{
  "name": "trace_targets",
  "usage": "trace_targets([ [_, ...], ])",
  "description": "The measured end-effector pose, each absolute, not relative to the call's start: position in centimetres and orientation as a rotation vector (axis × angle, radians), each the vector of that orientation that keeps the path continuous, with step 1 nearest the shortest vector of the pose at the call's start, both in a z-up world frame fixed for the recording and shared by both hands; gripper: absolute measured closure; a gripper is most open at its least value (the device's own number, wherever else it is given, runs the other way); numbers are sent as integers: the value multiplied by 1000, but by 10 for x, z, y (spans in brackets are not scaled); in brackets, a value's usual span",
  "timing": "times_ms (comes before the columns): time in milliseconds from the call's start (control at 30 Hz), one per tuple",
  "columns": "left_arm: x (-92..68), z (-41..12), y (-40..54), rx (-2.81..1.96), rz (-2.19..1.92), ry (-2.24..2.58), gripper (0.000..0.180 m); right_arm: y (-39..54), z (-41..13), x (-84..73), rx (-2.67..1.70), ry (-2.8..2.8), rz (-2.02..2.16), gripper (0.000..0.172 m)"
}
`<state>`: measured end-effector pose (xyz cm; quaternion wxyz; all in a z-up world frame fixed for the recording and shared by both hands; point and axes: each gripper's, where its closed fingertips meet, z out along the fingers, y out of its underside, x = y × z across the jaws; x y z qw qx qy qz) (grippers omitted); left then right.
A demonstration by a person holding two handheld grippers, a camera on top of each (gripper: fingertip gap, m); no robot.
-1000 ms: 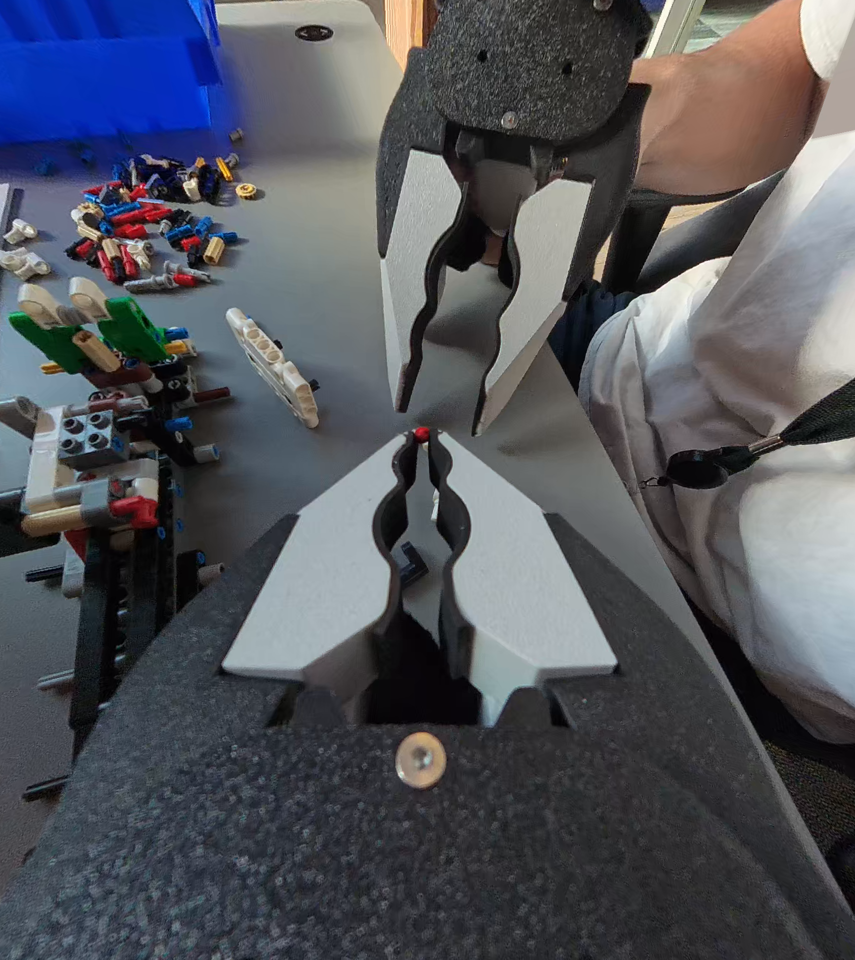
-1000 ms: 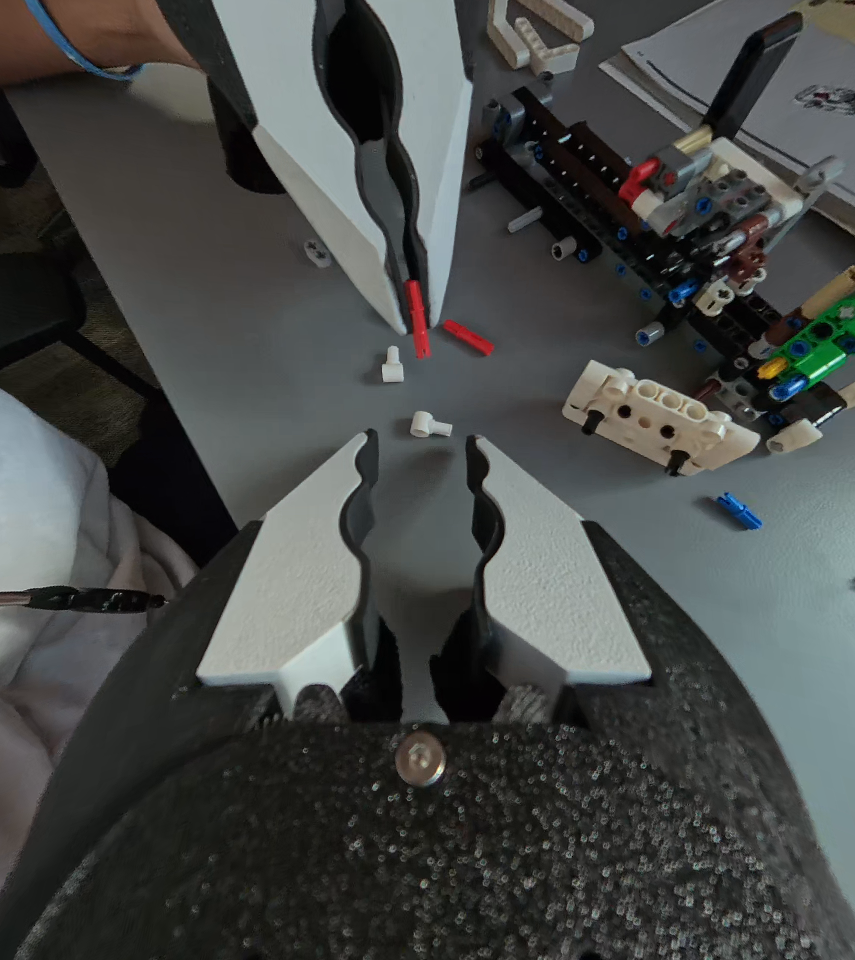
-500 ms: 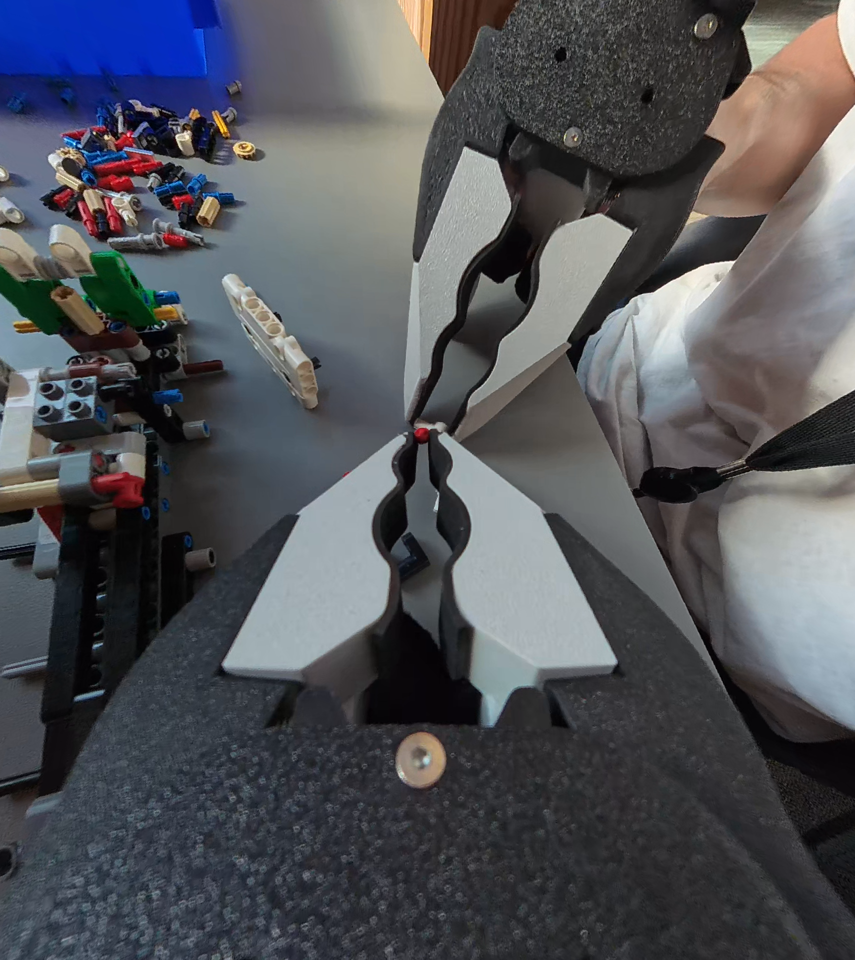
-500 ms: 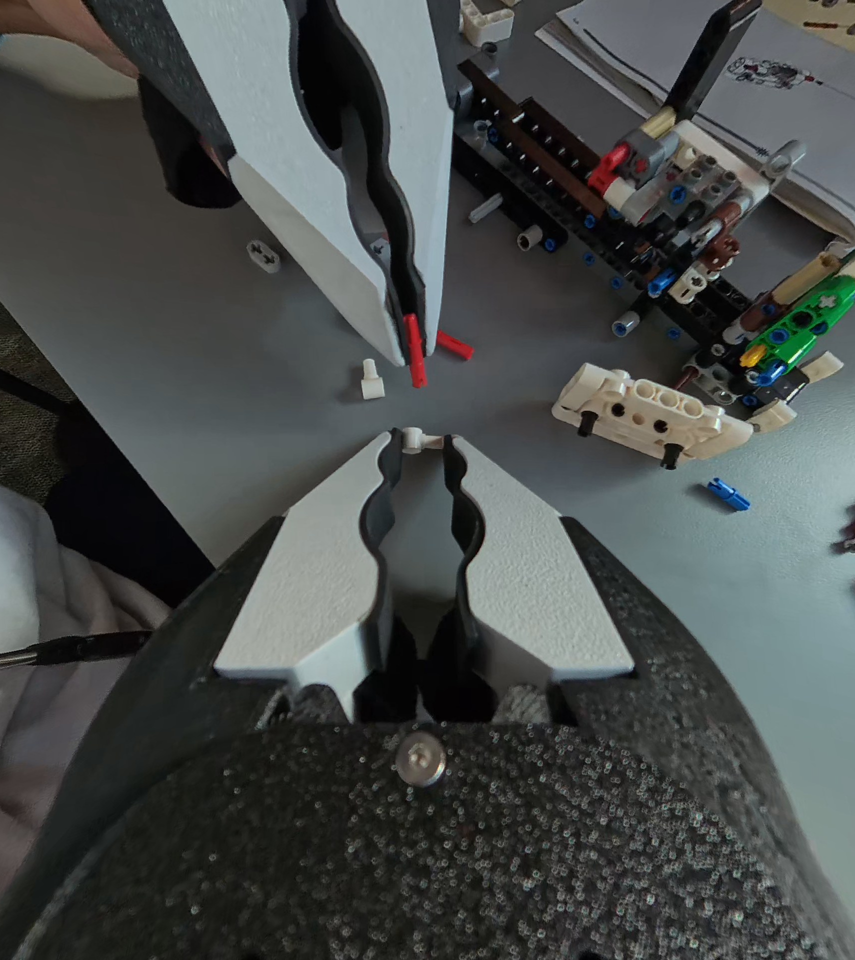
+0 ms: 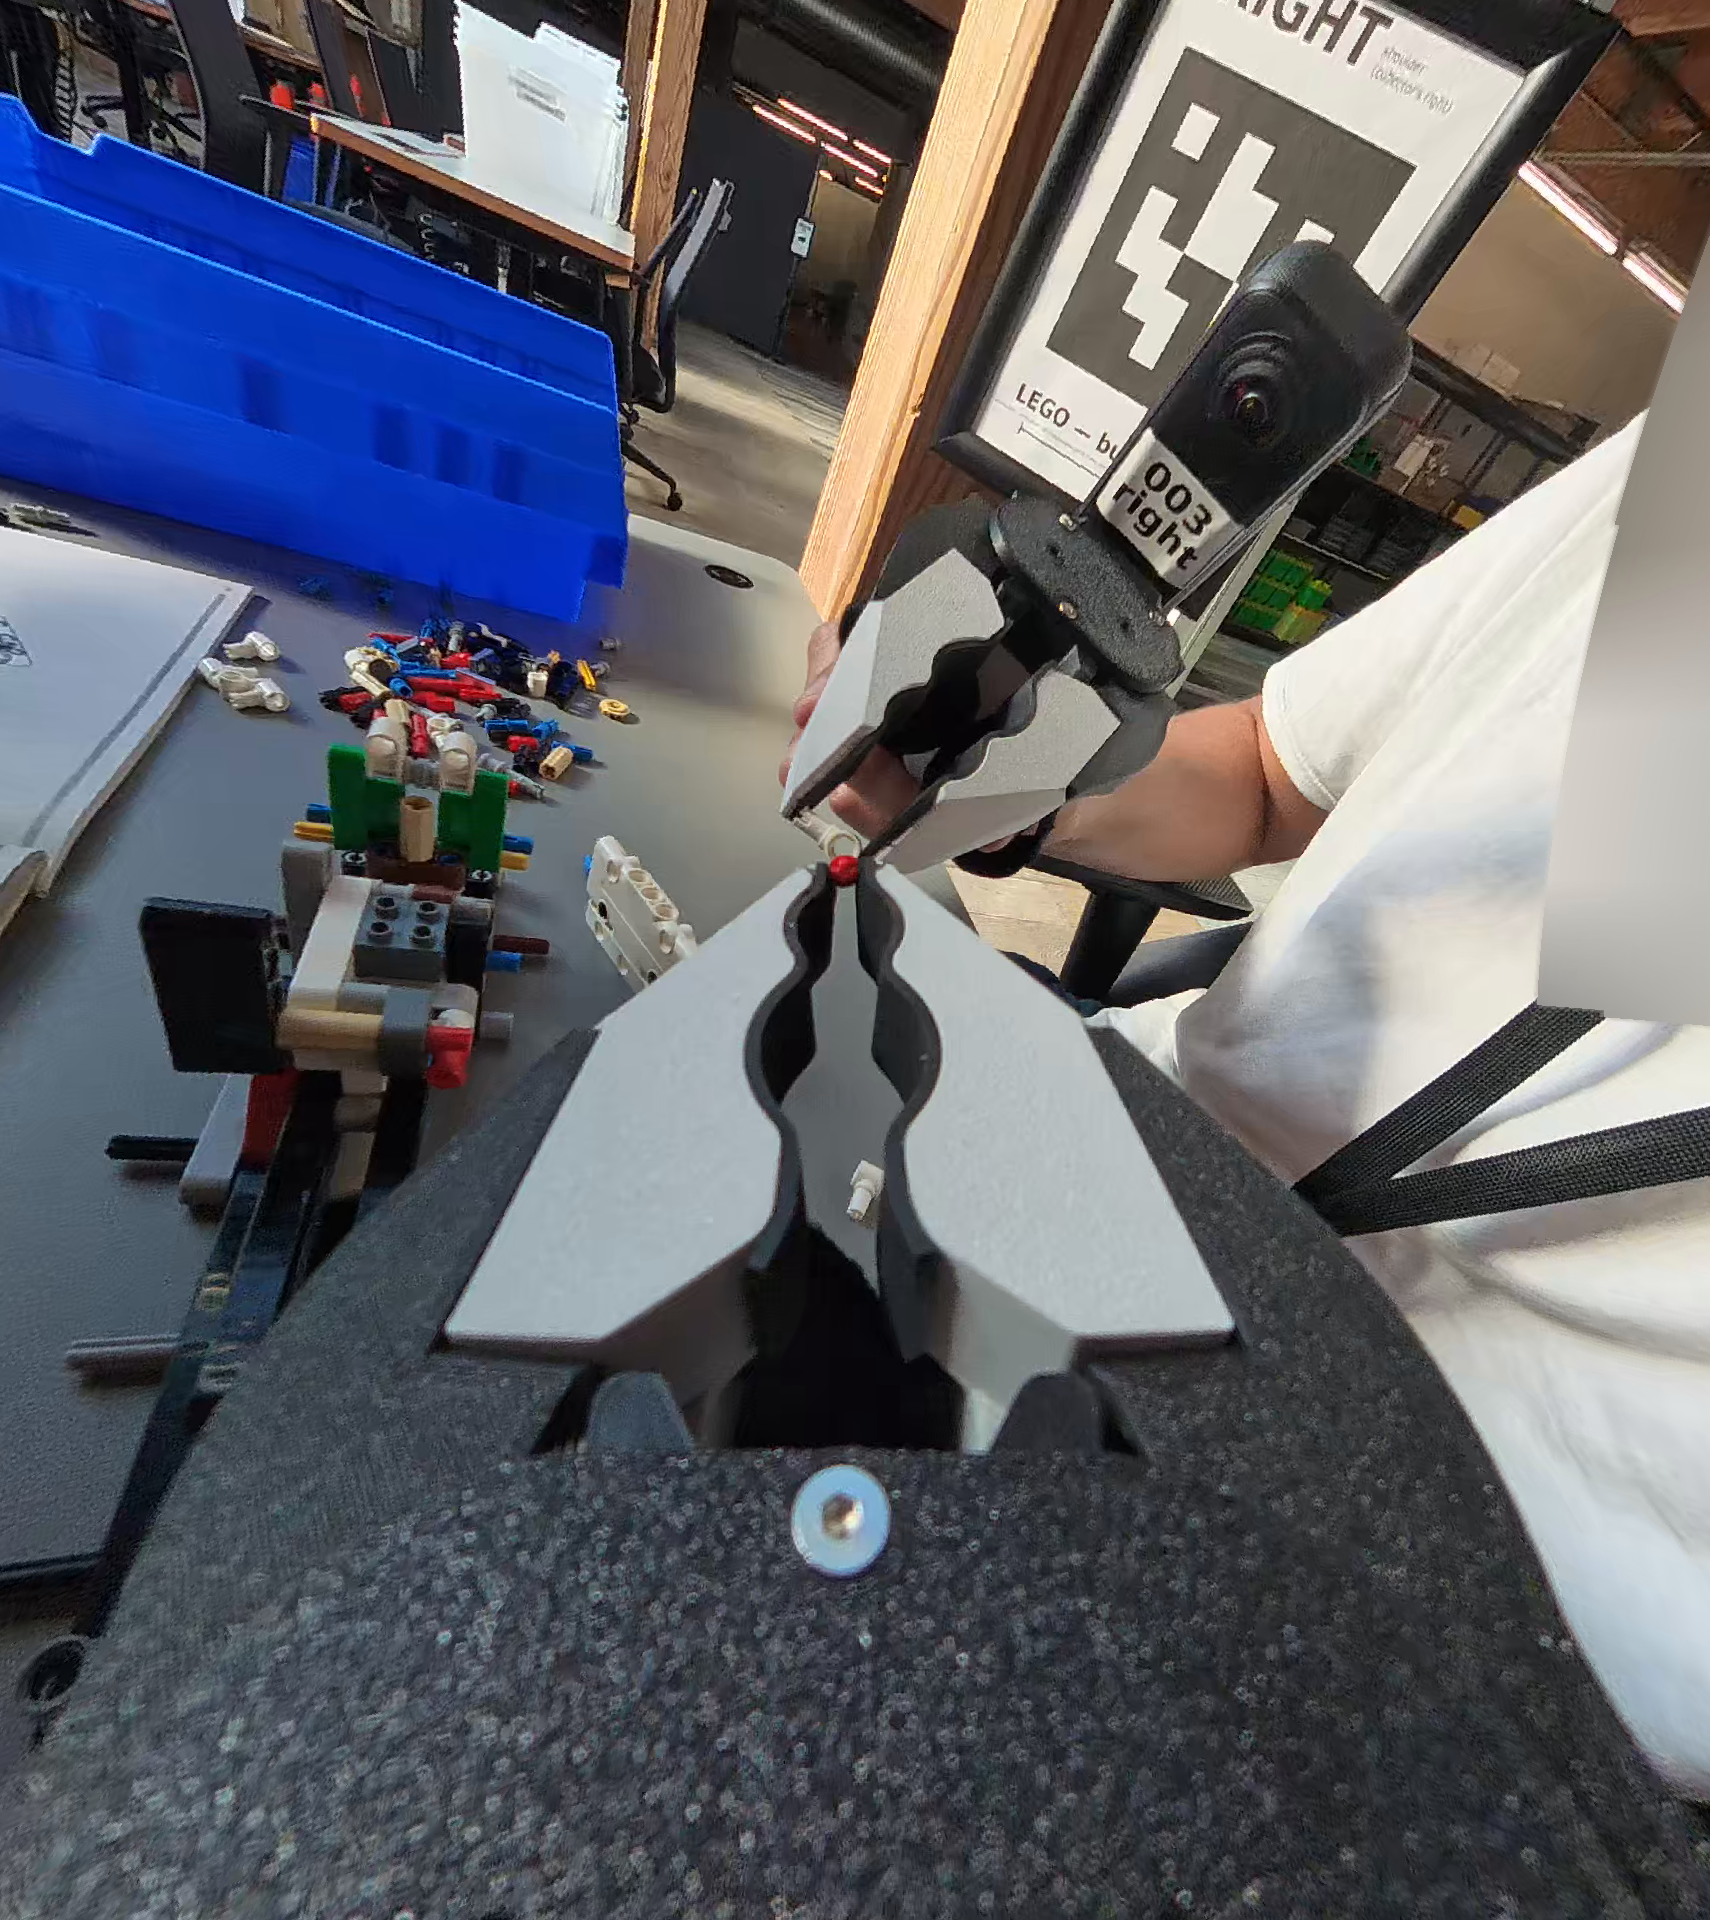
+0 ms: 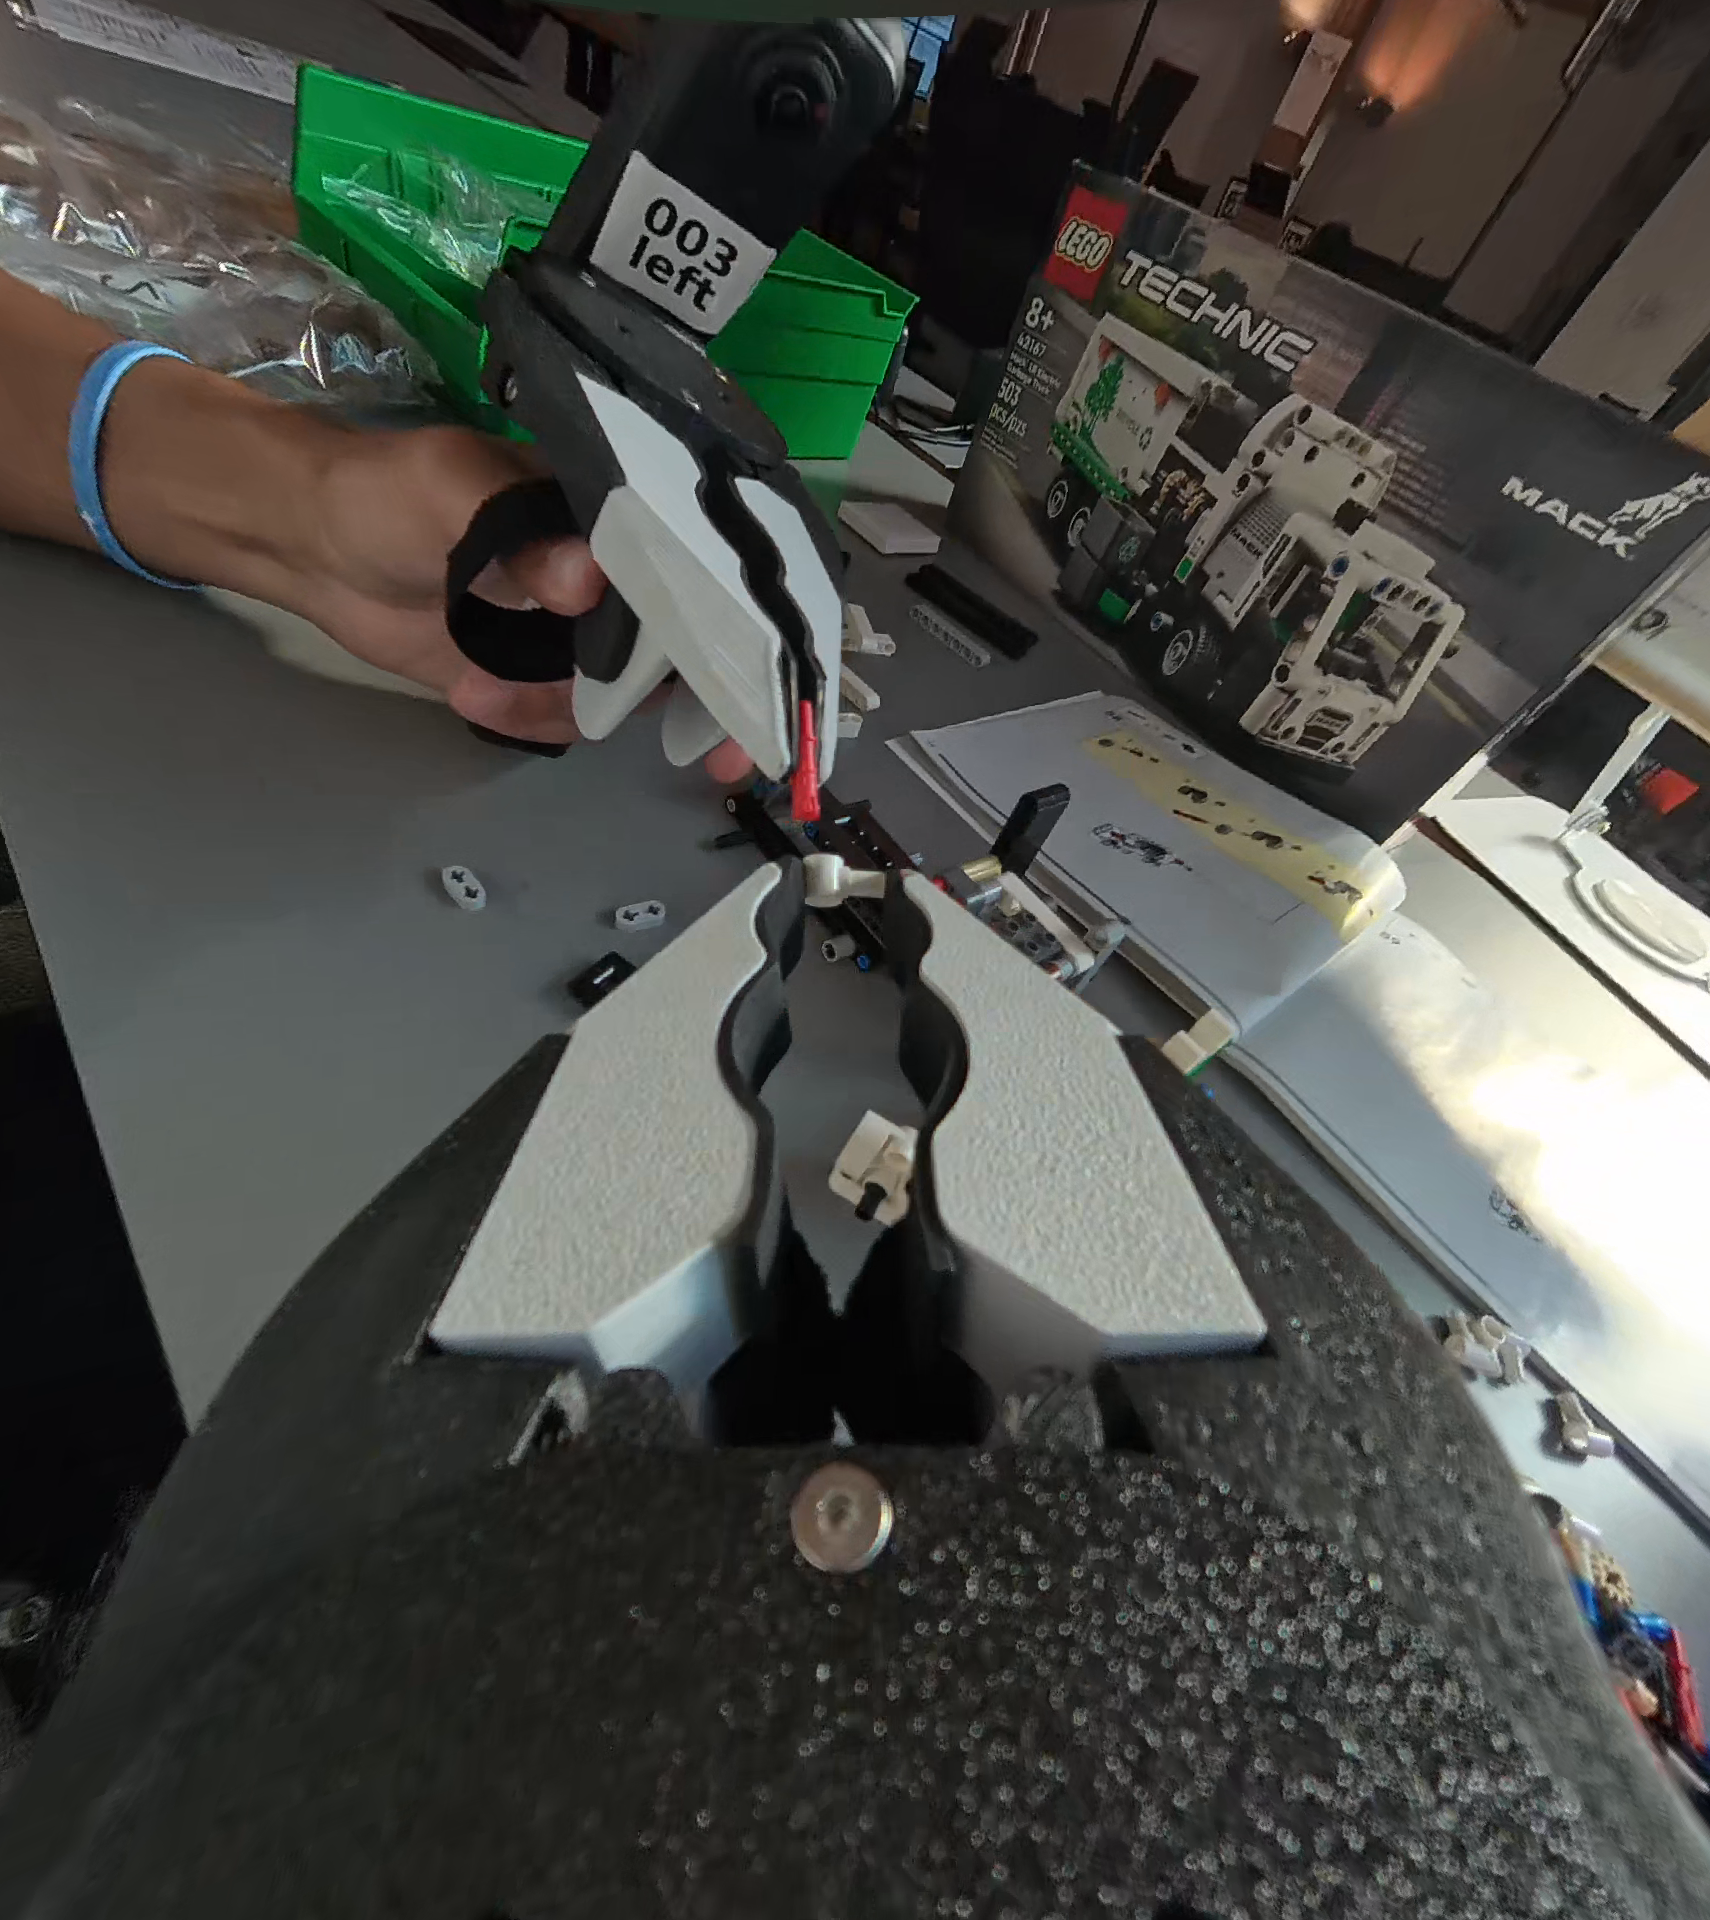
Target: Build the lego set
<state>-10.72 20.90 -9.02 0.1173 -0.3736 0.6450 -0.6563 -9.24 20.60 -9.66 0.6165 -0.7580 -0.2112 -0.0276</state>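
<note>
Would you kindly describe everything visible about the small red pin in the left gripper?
The red pin is a slim, bright red plastic peg with a slightly flared collar near its free end. It is clamped between the fingertips of the left gripper, pointing outward and held in the air above the grey table. Its tip sits just short of the ring of the white connector held by the right gripper.

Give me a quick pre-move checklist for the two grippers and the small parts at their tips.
1. Left gripper shut on red pin: ok.
2. Right gripper clamped on white connector: ok.
3. Both parts lifted off the table: ok.
4. Pin end close to connector's ring: ok.
5. Pin lined up with the ring's hole: cannot tell.
</note>
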Motion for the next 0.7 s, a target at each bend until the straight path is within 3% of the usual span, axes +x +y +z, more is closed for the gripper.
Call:
trace_targets([
  [700, -106, -100, 213, -1085, -1866, 1929, 178, 218, -103, -99, -1679, -530, 11, 158],
])
